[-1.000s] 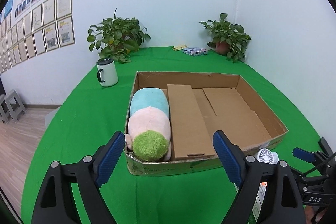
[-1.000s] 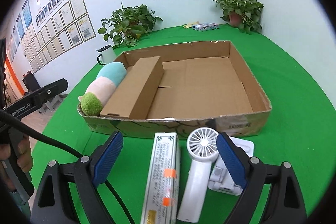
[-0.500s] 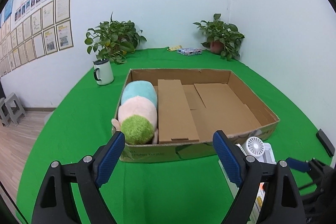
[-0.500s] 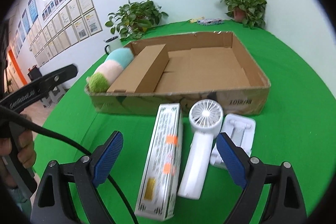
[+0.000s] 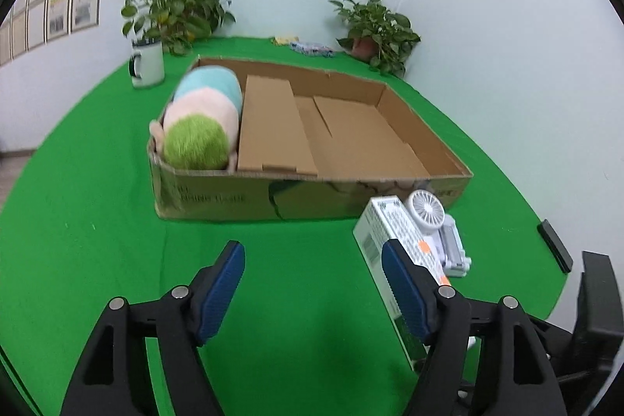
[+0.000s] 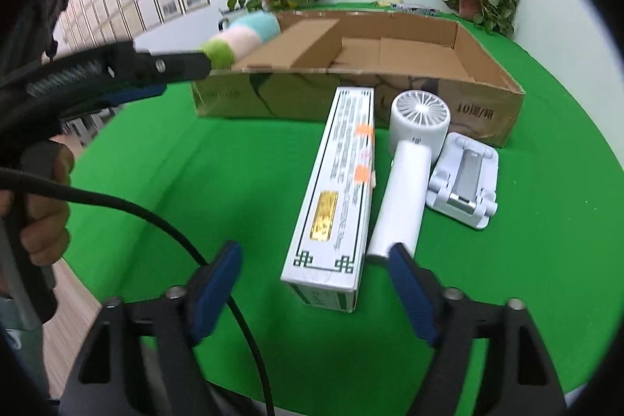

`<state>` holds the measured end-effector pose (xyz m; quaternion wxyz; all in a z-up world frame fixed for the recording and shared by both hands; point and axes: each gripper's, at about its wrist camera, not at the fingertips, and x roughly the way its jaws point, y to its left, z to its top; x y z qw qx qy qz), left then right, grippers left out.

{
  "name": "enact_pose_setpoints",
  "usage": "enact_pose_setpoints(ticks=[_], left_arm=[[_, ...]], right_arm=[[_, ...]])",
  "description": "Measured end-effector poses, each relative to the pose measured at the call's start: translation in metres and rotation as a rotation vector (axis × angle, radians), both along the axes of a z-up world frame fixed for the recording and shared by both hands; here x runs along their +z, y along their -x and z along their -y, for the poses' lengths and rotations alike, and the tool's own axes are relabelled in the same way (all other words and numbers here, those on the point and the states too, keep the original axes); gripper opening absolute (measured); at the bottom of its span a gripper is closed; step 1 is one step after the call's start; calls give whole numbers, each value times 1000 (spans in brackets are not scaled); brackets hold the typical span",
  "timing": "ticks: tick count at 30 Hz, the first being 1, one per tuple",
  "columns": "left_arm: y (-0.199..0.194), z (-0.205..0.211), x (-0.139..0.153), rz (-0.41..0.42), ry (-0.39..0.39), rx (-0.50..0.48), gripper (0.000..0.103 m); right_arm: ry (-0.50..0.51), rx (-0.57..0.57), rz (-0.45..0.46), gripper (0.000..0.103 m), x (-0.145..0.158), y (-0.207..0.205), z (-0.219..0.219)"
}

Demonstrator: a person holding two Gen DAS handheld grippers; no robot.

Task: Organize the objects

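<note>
A long white carton (image 6: 343,190) lies on the green cloth in front of the cardboard box (image 6: 351,92). Right of the carton are a white hand fan (image 6: 409,158) and a white folding stand (image 6: 464,182). My right gripper (image 6: 315,254) hangs over the carton's near end with its jaws closing; the pads are apart from the carton. My left gripper (image 5: 312,252) is over bare cloth, jaws closing on nothing. From that side the carton (image 5: 394,225), fan (image 5: 427,211) and stand (image 5: 454,244) lie to its right. A striped plush toy (image 5: 199,119) fills the left compartment of the cardboard box (image 5: 312,193).
A white mug (image 5: 147,65) and two potted plants (image 5: 179,10) (image 5: 374,30) stand behind the box. A flat black object (image 5: 553,250) lies at the table's right edge. A hand (image 6: 43,190) grips the left tool, and a black cable (image 6: 156,217) crosses the right wrist view.
Both grippers have come down and nearer to the table. Their jaws have narrowed. The carton's near end now lies between the right gripper's fingers.
</note>
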<state>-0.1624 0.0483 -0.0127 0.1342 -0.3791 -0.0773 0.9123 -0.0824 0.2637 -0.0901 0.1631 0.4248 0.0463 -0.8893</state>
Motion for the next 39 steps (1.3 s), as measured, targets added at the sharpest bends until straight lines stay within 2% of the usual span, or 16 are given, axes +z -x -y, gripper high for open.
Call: enact_pose_setpoints(ticks=[2,3,6,8,9,11,16,19,21,23,26,30,39], left_arm=[[-1,2,-8,26,-1,-2,72],[-2,4,-11,37,-4,-1,72],[-6,11,-17,51,-19,4,72],[-7,19,-19,61,-43,10,72],[-6,21,-20,69,-56,9,72],[-4,25,-24,95,-80,2,72],[6,13,-39,161,-115,-36,72],[13,0,-50,208,-120,-61,72],[16,-6,-54,219,-112,-67,72],[18,-11,-58,227,-112,-73,72],[21,-14,-64,257,-128,-73,72],[20,-17,-68,281,-132,-85,72],[27,-15,-73,331,-201,-113,72]], right_arm=[[-36,-8,12,40,-4,2,4],[-38,-13,2,40,-3,1,5],[43,20,29,39,0,-2,9],[129,60,61,39,3,-4,11],[215,89,93,39,3,-5,11],[297,96,127,40,2,-5,8],[317,8,153,42,-8,1,-11],[294,-36,122,49,-6,1,-22],[266,-34,95,68,-3,-1,-24],[212,-22,42,80,1,-7,-21],[129,16,-22,82,4,-14,-11],[57,77,-58,82,1,-21,3],[-13,73,-53,82,-9,1,11]])
